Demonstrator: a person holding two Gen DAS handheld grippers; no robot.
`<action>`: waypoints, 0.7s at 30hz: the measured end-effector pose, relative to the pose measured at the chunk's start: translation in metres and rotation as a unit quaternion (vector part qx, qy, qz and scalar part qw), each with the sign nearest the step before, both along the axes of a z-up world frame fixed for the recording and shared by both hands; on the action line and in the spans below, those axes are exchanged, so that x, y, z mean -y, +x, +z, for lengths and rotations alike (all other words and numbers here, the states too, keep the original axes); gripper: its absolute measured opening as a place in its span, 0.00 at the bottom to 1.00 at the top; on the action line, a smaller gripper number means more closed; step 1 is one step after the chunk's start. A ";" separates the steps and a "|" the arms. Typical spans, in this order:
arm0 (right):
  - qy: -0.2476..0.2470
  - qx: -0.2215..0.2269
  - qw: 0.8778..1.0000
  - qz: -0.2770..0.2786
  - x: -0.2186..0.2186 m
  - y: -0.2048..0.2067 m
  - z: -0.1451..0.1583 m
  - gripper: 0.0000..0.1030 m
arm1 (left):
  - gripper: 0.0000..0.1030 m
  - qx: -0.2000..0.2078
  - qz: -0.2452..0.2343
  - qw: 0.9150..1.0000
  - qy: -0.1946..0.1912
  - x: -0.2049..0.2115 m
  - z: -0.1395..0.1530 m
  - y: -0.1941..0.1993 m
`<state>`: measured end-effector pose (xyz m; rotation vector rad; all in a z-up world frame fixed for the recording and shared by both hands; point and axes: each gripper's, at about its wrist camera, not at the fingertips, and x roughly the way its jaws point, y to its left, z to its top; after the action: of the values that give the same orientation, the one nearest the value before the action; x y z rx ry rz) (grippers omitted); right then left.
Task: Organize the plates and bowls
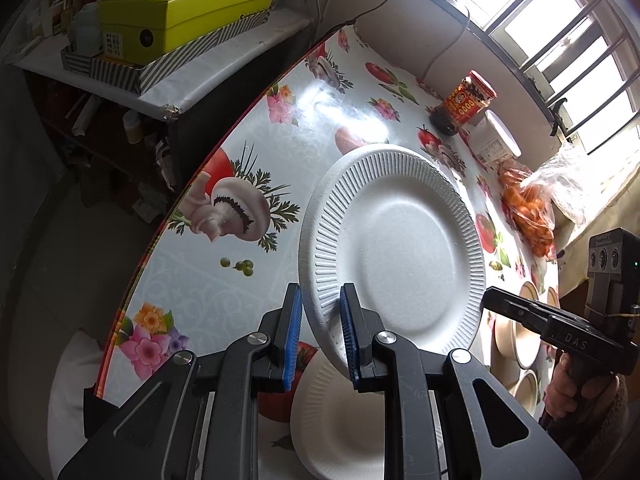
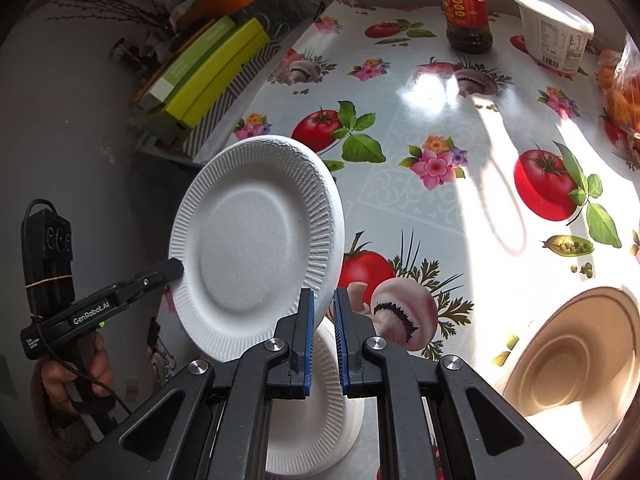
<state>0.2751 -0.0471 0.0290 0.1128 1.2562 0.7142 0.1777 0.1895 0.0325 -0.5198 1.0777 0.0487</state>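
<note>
We work over a table (image 2: 460,208) covered in a glossy cloth printed with tomatoes, mushrooms and flowers, and the largest of our own things on it is the tan bowl (image 2: 576,364) sitting at the right in the right wrist view, with more bowls (image 1: 524,332) of the same kind clustered beside it in the left wrist view. Next in size is the white ribbed plate (image 2: 256,256) that we hold tilted up off the table, both tools on its rim at once: the left gripper (image 1: 320,336) has its blue pads on either side of the near edge, and the right gripper (image 2: 320,332) pinches the opposite edge with its pads nearly together. Directly beneath lies a second white plate (image 2: 316,412), flat on the cloth, which we judge to be the stack the lifted one belongs on. The plate looks like paper or foam, so we expect it to be very light, somewhat bendy and easy to crease; the fluted rim is the natural place to take it, with gentle pressure only. A sauce jar (image 2: 466,8) and a white tub (image 2: 554,32) stand well apart at the far edge.
</note>
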 end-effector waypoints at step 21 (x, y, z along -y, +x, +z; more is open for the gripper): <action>-0.007 0.011 1.000 0.002 0.022 -0.058 -0.002 0.10 | 0.20 0.003 -0.017 1.000 0.014 0.026 -0.003 -0.053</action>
<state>0.2167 -0.0690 0.0275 0.0918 1.2410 0.7077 0.1249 0.1637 0.0297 -0.4772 1.0791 0.0328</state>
